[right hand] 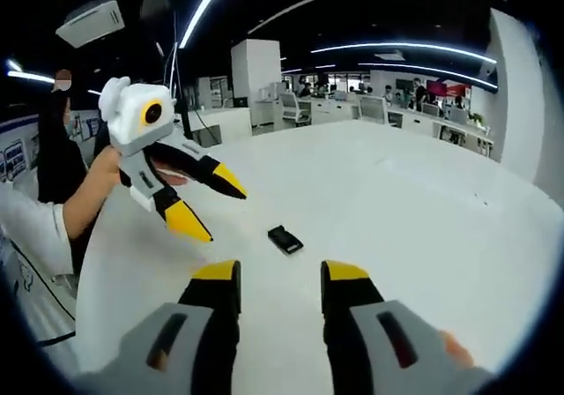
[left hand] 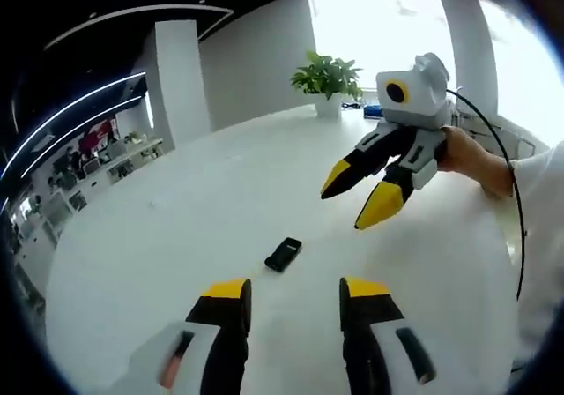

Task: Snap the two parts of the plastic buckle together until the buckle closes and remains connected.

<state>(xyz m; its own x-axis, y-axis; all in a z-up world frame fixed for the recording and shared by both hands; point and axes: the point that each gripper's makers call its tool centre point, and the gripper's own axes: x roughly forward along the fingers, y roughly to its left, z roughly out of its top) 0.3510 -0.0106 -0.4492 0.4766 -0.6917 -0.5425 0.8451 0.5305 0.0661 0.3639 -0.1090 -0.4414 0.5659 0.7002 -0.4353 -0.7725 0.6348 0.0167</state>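
Observation:
A small black plastic buckle (left hand: 283,254) lies flat on the white table (left hand: 176,227), a short way beyond my left gripper (left hand: 295,291), whose yellow-tipped jaws stand open and empty. Above and right of the buckle hangs my right gripper (left hand: 359,199), held by a hand, its jaws apart. From the right gripper view the same buckle (right hand: 285,239) rests just ahead of my right gripper (right hand: 280,279), which is open with nothing in it. My left gripper (right hand: 211,208) hovers at the left, open, above the table (right hand: 423,210).
A potted green plant (left hand: 328,79) stands at the table's far edge by bright windows. A white pillar (left hand: 181,78) rises behind. An office with desks and chairs (right hand: 352,104) lies beyond the table. A person's sleeve (right hand: 35,227) is at the left.

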